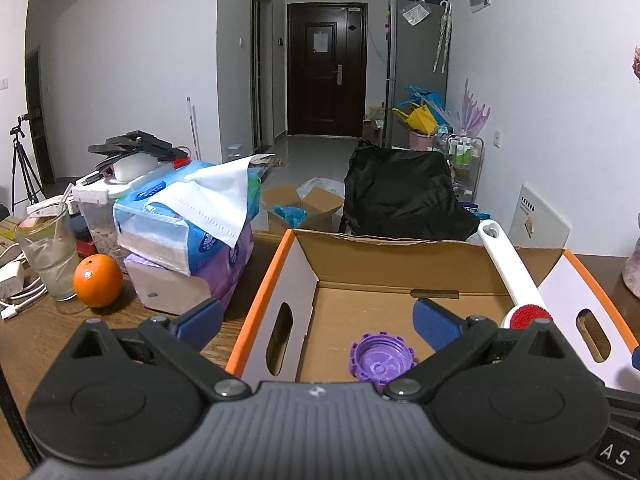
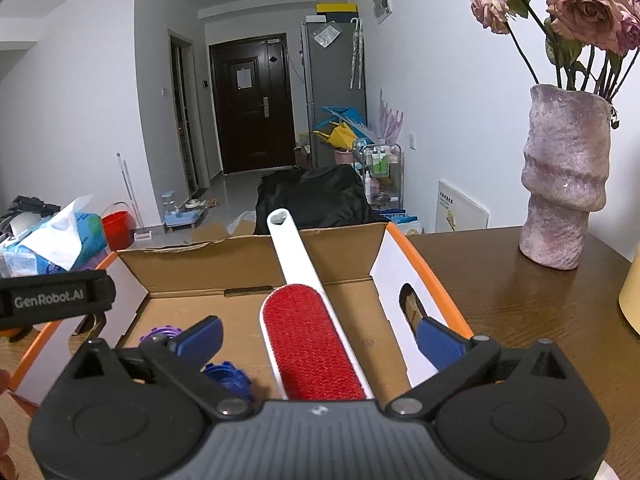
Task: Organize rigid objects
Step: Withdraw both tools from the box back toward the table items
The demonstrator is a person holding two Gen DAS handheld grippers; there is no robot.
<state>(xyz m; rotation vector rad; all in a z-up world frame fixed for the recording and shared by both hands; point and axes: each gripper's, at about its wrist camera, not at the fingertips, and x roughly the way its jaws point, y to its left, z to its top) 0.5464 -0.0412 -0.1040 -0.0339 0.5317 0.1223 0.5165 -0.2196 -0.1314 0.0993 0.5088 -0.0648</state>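
Left gripper (image 1: 318, 320): jaws spread wide, nothing between the blue pads (image 1: 436, 326), no contact w/ anything. It hangs over the near left part of the cardboard box (image 1: 384, 260); left pad sits outside the box's left wall, right pad over the box floor.

Right gripper (image 2: 320, 338): also wide open, holding nothing. The lint brush (image 2: 310, 344) lies between its pads but touches neither. Brush head w/ red pile rests on the box floor near the right wall; white handle leans up over the box's far edge.

Purple cap (image 1: 380, 358): on the box floor near the near edge, open side up, just below the left gripper's right pad. In the right wrist view only a sliver of it shows behind the left pad.

Right wrist view only: blue cap (image 2: 230, 376) on the box floor near the near left corner, mostly covered by the gripper body; vase (image 2: 564, 176) w/ dried roses on the table (image 2: 520, 300) toward its far right edge, well apart from the box; strap of the other gripper at left.

Left wrist view only: orange (image 1: 98, 286), glass (image 1: 48, 256) and stacked tissue packs (image 1: 188, 224) on the table left of the box. Brush mostly cut off by the gripper here; only handle and top of the red head visible.

Near edge of box hidden by gripper bodies in both views.
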